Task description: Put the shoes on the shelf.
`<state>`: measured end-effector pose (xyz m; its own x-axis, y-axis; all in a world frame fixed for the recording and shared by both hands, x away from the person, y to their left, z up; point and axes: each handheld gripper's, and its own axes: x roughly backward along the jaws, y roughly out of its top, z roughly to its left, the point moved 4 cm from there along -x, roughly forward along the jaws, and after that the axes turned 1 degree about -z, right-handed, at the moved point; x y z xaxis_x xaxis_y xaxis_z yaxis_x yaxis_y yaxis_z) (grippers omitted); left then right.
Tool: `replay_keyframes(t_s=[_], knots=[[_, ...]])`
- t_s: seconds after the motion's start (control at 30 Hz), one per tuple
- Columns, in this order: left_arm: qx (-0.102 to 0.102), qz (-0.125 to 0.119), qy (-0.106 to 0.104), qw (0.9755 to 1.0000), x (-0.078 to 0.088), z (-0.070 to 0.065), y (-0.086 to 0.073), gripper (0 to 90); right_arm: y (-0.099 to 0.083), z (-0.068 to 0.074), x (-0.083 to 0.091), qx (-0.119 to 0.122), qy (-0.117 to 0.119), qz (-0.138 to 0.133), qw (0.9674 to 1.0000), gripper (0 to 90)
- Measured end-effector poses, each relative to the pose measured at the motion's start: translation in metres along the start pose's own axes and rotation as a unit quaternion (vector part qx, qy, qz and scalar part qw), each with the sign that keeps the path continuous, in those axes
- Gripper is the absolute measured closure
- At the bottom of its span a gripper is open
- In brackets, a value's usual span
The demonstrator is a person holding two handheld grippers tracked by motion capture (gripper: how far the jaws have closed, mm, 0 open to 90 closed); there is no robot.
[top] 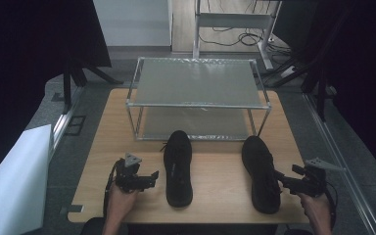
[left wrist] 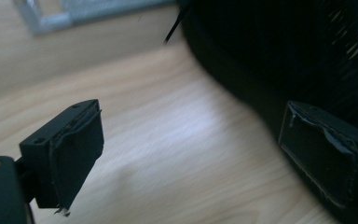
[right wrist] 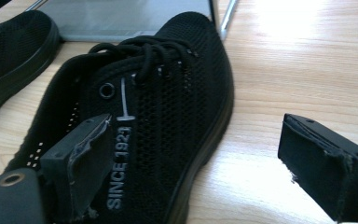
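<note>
Here, my right tool [top: 280, 177] gapes, one jaw over the nearer shoe's [top: 260, 172] flank, the other past its sole edge. That shoe's long axis runs away from the tool towards the rack [top: 198, 98]. My left tool [top: 149, 178], jaws spread, sits beside the other shoe [top: 177, 167]. Two shoes on the desk [top: 112, 137], one rack beyond.

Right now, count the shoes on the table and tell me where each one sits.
2. The left shoe lies in front of the metal rack, beside the left tool. The right shoe lies near the table's right side, next to the right tool. Both rack shelves look bare.
</note>
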<state>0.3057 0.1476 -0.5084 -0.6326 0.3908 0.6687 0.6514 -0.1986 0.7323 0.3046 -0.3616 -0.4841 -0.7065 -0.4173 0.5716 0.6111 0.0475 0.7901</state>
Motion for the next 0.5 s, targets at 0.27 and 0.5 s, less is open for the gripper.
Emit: replay_keyframes(t_s=[0.27, 0.5], knots=[[-0.01, -0.008, -0.025, 0.9996, -0.008, -0.025, 0.027, 6.6, 0.001, 0.011, -0.013, 0.011, 0.023, 0.02, 0.9995, 10.9], [0.015, -0.013, -0.05, 0.9986, -0.02, -0.031, 0.033, 6.2, -0.002, 0.02, -0.03, 0.003, 0.053, 0.05, 0.9973, 13.3]])
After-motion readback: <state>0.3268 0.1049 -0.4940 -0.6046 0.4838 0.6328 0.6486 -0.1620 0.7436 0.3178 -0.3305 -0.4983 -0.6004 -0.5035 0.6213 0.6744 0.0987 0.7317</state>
